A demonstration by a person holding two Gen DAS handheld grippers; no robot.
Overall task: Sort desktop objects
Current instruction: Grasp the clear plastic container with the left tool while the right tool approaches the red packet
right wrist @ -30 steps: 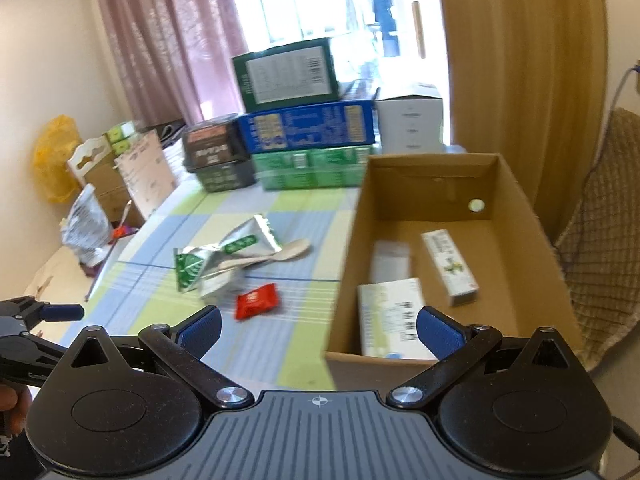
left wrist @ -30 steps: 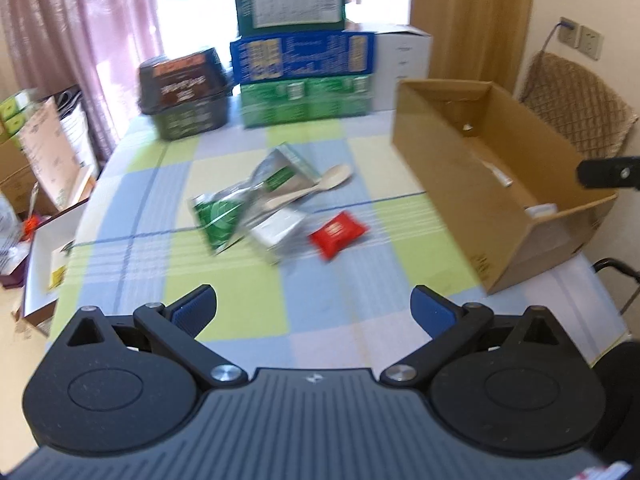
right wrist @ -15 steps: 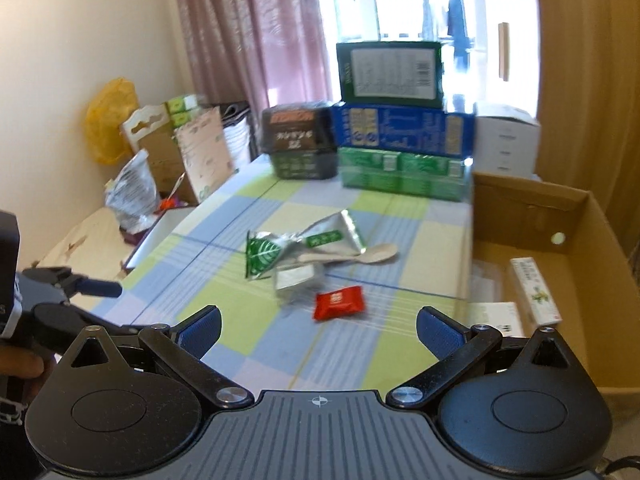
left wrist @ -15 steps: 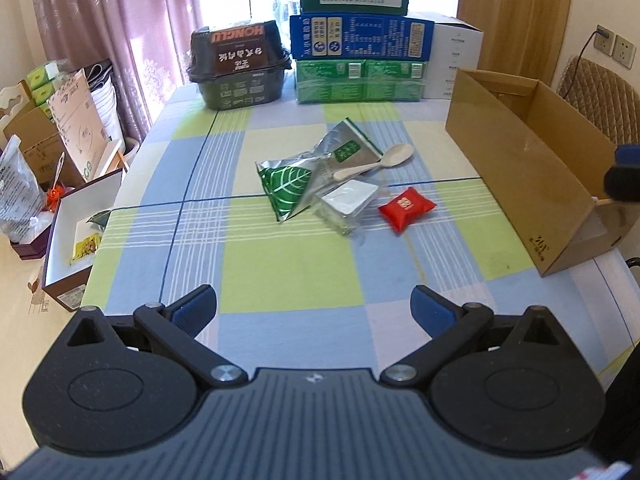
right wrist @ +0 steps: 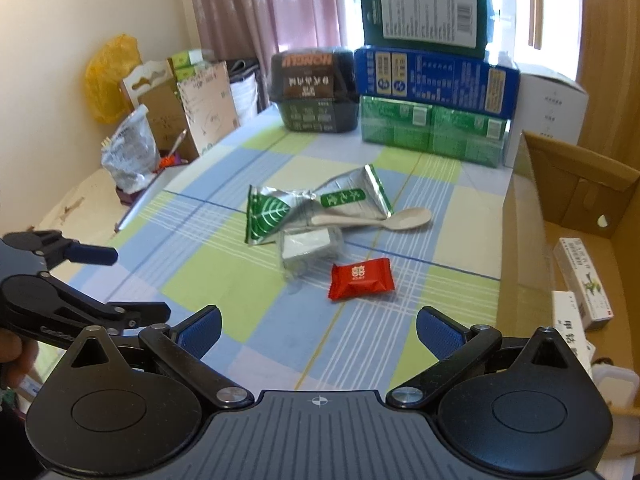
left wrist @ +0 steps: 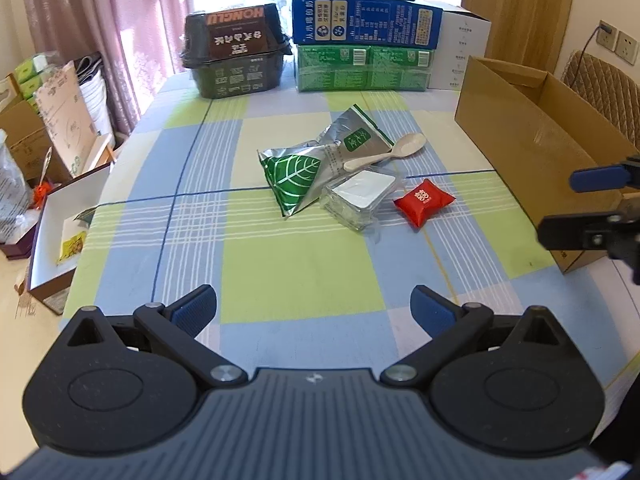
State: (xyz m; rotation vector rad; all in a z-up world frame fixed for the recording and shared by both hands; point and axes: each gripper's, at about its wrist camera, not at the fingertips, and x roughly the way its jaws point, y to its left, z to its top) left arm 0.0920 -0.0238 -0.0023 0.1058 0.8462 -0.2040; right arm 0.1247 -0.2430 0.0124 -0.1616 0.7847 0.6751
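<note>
On the checked tablecloth lie a red candy packet (left wrist: 424,201) (right wrist: 361,278), a clear plastic box with a white lid (left wrist: 362,196) (right wrist: 310,248), a green-leaf foil pouch (left wrist: 294,176) (right wrist: 266,216), a silver tea pouch (left wrist: 354,138) (right wrist: 352,198) and a cream spoon (left wrist: 386,152) (right wrist: 376,220). My left gripper (left wrist: 314,308) is open and empty, well short of them. My right gripper (right wrist: 318,330) is open and empty, just short of the candy packet. An open cardboard box (left wrist: 536,136) (right wrist: 576,208) at the right holds small medicine boxes (right wrist: 584,280).
Stacked green and blue cartons (left wrist: 366,40) (right wrist: 434,80) and a black food container (left wrist: 236,56) (right wrist: 314,88) stand at the table's far edge. A white box (left wrist: 60,232), bags and cartons sit off the table's left side. A chair (left wrist: 600,84) stands behind the cardboard box.
Both views swung left and steadied. The right gripper moved from over the cardboard box to over the table facing the loose items. Both grippers stay open.
</note>
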